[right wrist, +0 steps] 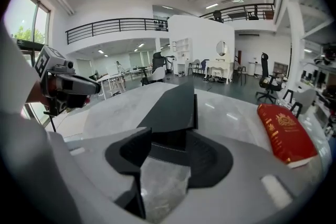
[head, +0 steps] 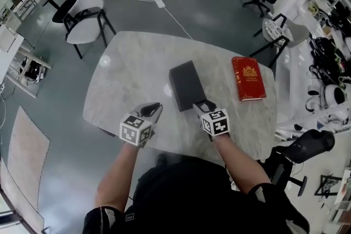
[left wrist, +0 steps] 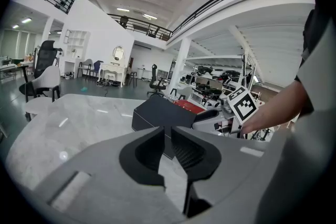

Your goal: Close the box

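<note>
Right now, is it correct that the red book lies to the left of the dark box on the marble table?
No: the red book lies to the right of the dark box on the marble table, as the head view shows.

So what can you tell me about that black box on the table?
The black box is long, flat and matte, like cardboard, with a lid on top. It lies flat on the marble-look table, left of a red book and apart from it. Its near end sits at the open right hand-held gripper.
</note>
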`<state>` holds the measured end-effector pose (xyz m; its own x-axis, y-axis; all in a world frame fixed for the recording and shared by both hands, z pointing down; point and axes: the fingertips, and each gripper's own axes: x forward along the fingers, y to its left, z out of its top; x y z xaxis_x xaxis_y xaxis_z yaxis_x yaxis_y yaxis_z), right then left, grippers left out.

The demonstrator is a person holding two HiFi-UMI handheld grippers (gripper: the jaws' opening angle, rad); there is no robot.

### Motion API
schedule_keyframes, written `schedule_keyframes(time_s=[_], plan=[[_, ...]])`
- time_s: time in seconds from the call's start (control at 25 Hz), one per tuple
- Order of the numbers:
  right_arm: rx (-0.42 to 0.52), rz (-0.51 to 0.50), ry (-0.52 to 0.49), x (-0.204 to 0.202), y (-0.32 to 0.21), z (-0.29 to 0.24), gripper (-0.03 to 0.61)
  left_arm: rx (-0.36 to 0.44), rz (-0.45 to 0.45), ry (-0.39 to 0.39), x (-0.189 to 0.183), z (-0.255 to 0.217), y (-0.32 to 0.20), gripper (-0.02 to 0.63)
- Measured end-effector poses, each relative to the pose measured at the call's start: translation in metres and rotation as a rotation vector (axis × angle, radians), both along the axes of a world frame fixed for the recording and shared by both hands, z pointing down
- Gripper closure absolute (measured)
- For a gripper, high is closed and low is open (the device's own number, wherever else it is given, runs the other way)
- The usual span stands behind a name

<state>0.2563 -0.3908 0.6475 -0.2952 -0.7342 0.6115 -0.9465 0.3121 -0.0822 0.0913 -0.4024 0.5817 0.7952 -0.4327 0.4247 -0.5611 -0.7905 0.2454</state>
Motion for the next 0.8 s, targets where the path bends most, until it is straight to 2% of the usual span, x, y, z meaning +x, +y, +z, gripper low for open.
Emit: schedule_keyframes(time_s=[0.16,0.56,0.68,0.8], plan=[[-0.012,0.022,0.011,0.006,0.012,0.005,0.373,-0.003,0.003,-0.006,-0.007,0.0,0.008,0.568],[0.05,0.113,0.004,0.001,0.048,-0.023,0.374,0.017,0.009,0.005,-0.039,-0.013,0.041,0.572],[0.084,0.137,0.017,-0.01,0.068,-0.038,0.391,0.024,0.028,0.016,-0.051,-0.019,0.056,0.574],[0.13,0.173,0.047,-0.016,0.089,-0.056,0.441,0.045,0.064,0.008,-0.06,-0.025,0.072,0.575]])
